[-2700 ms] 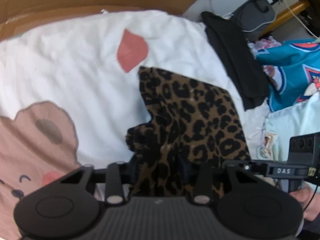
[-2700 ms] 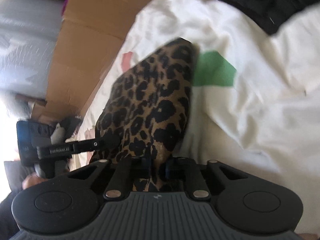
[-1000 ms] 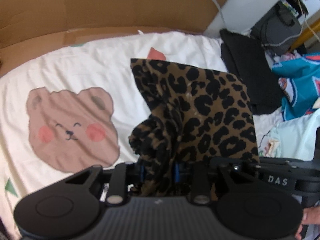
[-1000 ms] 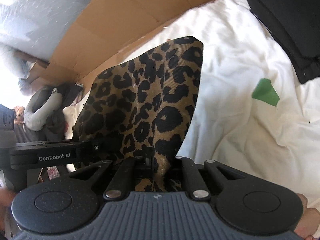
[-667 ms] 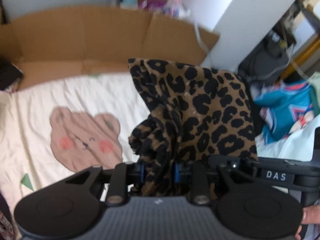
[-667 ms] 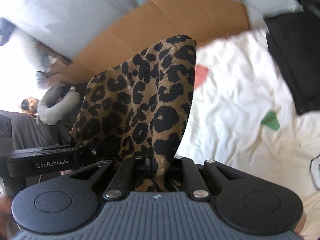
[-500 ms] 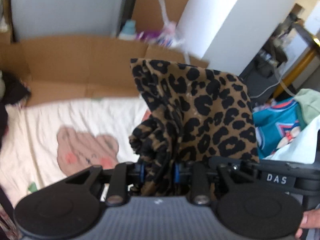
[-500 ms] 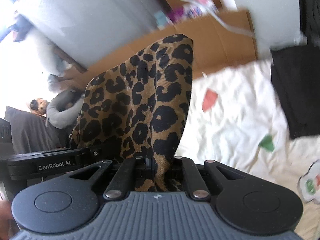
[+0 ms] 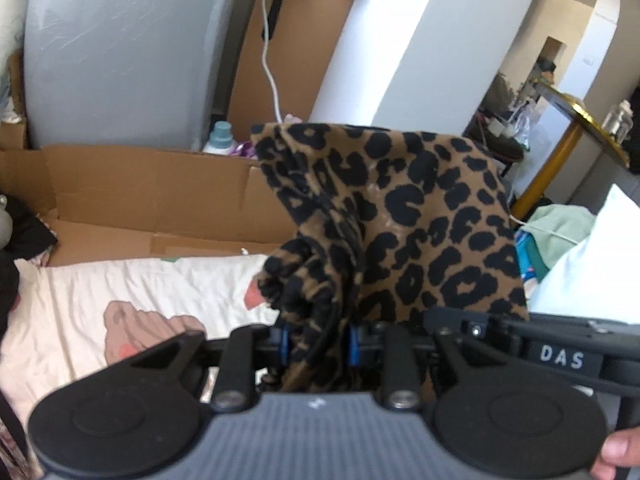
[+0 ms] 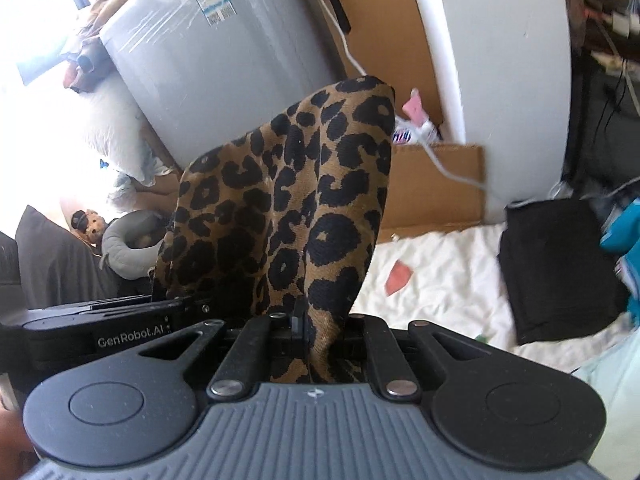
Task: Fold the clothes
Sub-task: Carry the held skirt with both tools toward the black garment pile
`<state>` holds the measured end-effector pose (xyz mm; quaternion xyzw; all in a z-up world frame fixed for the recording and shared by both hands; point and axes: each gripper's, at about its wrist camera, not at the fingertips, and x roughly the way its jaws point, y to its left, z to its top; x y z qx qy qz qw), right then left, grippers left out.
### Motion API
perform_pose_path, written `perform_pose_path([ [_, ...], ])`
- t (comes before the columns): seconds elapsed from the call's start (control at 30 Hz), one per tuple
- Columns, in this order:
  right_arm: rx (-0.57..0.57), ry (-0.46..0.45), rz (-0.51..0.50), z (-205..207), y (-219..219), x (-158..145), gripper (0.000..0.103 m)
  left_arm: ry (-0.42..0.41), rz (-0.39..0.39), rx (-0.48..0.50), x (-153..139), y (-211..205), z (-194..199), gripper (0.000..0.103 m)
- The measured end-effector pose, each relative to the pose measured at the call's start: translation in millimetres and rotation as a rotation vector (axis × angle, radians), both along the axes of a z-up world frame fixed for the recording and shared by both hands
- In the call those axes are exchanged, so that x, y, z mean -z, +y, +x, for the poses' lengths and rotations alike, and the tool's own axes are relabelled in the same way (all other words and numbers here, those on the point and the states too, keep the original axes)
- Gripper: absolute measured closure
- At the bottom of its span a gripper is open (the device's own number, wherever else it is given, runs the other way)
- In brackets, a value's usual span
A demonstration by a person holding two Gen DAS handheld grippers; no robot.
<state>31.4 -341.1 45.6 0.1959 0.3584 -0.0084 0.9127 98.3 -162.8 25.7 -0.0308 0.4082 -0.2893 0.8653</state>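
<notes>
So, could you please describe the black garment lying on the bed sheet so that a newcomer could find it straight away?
Start at the white printed bed sheet spread in front of the cardboard. At the sheet's right edge in the right wrist view lies the black garment, folded flat into a rectangle. It is plain black, unlike the leopard-print garment held up in the grippers and the turquoise clothing beside it.

One leopard-print garment [image 9: 420, 216] — two tools
</notes>
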Motion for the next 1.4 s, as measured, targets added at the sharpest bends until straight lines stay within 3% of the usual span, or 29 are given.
perform_pose_path([
  [0.17,-0.004,-0.01,-0.057,-12.9,4.5,-3.4,0.097,-0.047,0.033,0.039,2.6,-9.2,-13.3,0.075],
  [0.6,-0.042,-0.028,-0.104,-22.0,13.2,-8.3,0.097,-0.047,0.028,0.003,-14.0,-5.2,-18.9,0.075],
  [1.0,0.044,-0.086,-0.087,-30.5,-33.6,-20.9,0.097,-0.095,0.007,0.06,-37.5,-51.9,-12.6,0.075],
  [1.17,0.082,-0.098,-0.092,-25.3,-65.4,-15.1,0.097,-0.098,-0.015,0.085,-23.6,-85.6,-0.7,0.075],
  [1.4,0.102,-0.093,-0.153,-13.3,-105.2,17.1,0.097,-0.072,-0.068,0.099,26.6,-124.5,17.0,0.075],
])
